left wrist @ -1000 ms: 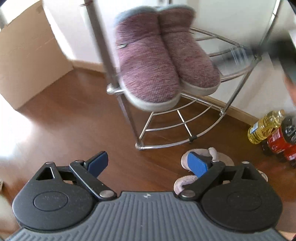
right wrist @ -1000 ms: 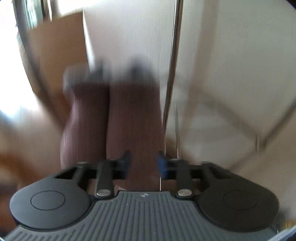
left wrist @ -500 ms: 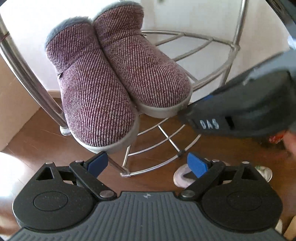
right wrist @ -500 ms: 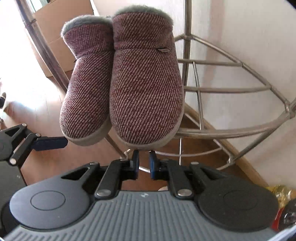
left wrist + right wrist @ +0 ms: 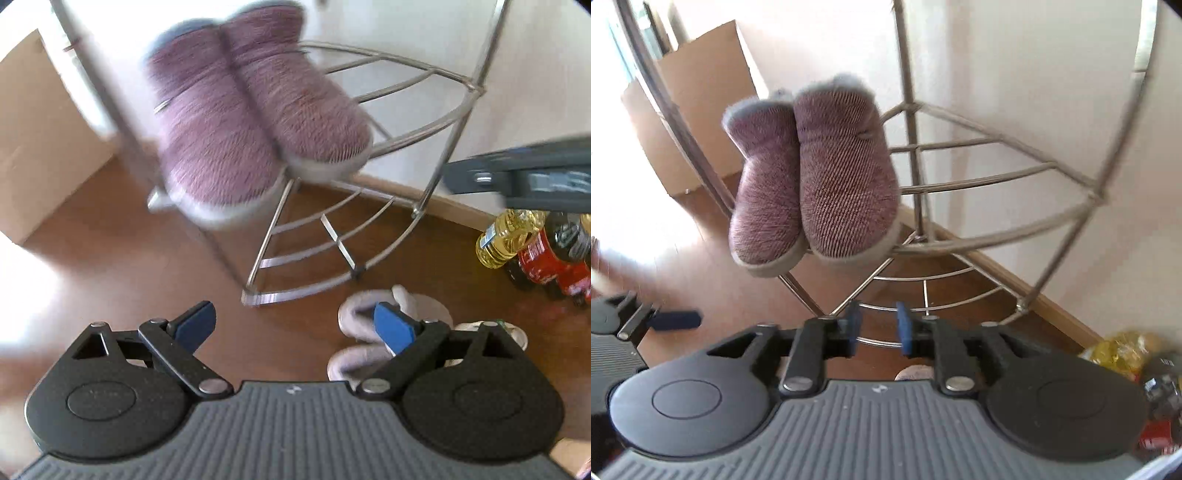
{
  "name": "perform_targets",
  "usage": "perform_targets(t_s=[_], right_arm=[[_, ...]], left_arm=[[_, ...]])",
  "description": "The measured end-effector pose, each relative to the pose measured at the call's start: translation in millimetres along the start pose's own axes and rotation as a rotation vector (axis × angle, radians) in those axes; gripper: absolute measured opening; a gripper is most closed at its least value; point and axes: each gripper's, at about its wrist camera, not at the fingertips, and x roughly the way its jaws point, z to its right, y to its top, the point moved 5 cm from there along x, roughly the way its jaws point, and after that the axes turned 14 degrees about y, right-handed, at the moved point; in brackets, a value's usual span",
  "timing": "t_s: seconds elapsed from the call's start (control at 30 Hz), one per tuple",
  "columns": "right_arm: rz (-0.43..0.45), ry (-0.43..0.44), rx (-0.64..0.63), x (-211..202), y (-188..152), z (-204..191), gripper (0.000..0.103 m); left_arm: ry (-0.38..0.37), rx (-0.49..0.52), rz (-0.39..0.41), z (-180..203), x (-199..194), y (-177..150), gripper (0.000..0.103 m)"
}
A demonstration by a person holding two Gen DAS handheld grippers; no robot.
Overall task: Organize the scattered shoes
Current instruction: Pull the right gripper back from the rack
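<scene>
Cardboard box (image 5: 40, 140) is leaning against the wall at far left. Left tool (image 5: 291, 325) is hanging wide open over the floor, nothing between its pads.

Slippers (image 5: 255, 122) are sitting side by side on the upper tier of the rack (image 5: 417, 136), toes overhanging its front rail. Half a second ago the right tool was nearly pinched shut just under the right slipper's toe; now the right tool (image 5: 878, 328) is sitting farther from the pair and its jaws are opening, with nothing between them — only the bottom tier's wires showing through the gap. Reading: the pair is released and placed, this step looks finished.

Pale slippers (image 5: 373, 332) are lying on the floor just in front of the rack, partly hidden behind the left tool's right finger — likely the next item. Bottles (image 5: 532, 243) are standing at the wall, far right.
</scene>
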Motion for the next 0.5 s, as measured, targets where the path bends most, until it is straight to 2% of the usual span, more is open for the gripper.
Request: perform_targets(t_s=[0.07, 0.13, 0.2, 0.27, 0.37, 0.4, 0.43, 0.47, 0.5], right_arm=[[0.032, 0.021, 0.012, -38.7, -9.1, -8.6, 0.037], [0.056, 0.048, 0.025, -70.2, -15.6, -13.6, 0.038], [0.093, 0.089, 0.024, -112.4, -23.0, -21.0, 0.043], [0.133, 0.096, -0.003, -152.5, -30.3, -26.2, 0.055], [0.199, 0.102, -0.053, -240.4, -46.1, -22.7, 0.059], [0.204, 0.104, -0.056, -264.5, -51.8, -19.8, 0.06], [0.211, 0.108, -0.057, -288.2, -56.9, -15.9, 0.06], [0.224, 0.116, -0.058, -310.7, -60.8, -10.7, 0.062], [0.238, 0.123, -0.065, -331.7, -64.1, -7.3, 0.064]], left_arm=[[0.035, -0.107, -0.051, -9.6, -37.1, -18.4, 0.094], [0.065, -0.196, -0.061, -13.8, -72.2, -35.5, 0.094], [0.09, -0.263, -0.063, -12.5, -108.6, -52.2, 0.094], [0.11, -0.319, -0.058, -6.5, -147.6, -67.2, 0.094], [0.12, -0.362, -0.031, 11.3, -213.8, -83.8, 0.094], [0.13, -0.368, -0.009, 21.1, -247.2, -91.5, 0.094], [0.134, -0.37, -0.006, 22.6, -253.7, -92.1, 0.094], [0.154, -0.381, 0.005, 31.9, -287.4, -100.1, 0.094], [0.154, -0.385, 0.01, 34.7, -298.1, -101.4, 0.094]])
